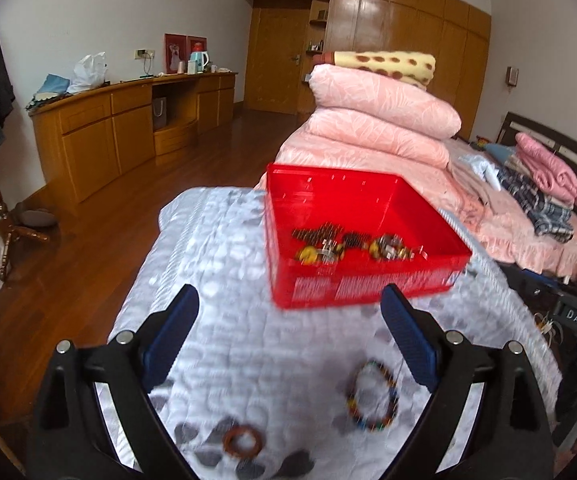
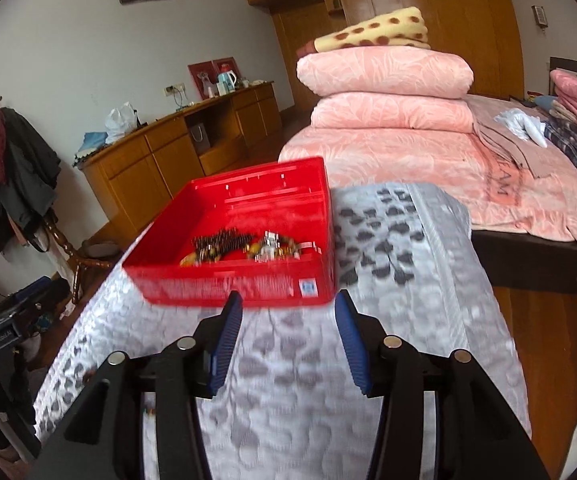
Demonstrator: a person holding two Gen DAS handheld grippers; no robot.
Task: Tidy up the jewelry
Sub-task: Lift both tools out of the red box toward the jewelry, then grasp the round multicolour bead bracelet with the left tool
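Observation:
A red plastic box [image 1: 368, 288] stands on a table with a white and grey patterned cloth [image 1: 248, 240]; several bracelets and beads [image 1: 348, 244] lie inside it. The box also shows in the right wrist view [image 2: 228, 284], with the jewelry [image 2: 244, 246] in it. On the cloth near my left gripper [image 1: 290, 304] lie a multicoloured bead bracelet [image 1: 372, 398] and a brown ring-shaped bangle [image 1: 242, 442]. The left gripper is open and empty, above the cloth just short of the box. My right gripper [image 2: 286, 306] is open and empty, just short of the box's near wall.
A bed [image 1: 388, 148] with folded pink quilts lies beyond the table. A wooden sideboard [image 1: 128, 120] stands along the left wall, with a coat stand [image 2: 16, 168] nearby. Wooden floor surrounds the table. Black equipment [image 1: 576, 312] sits at the table's right.

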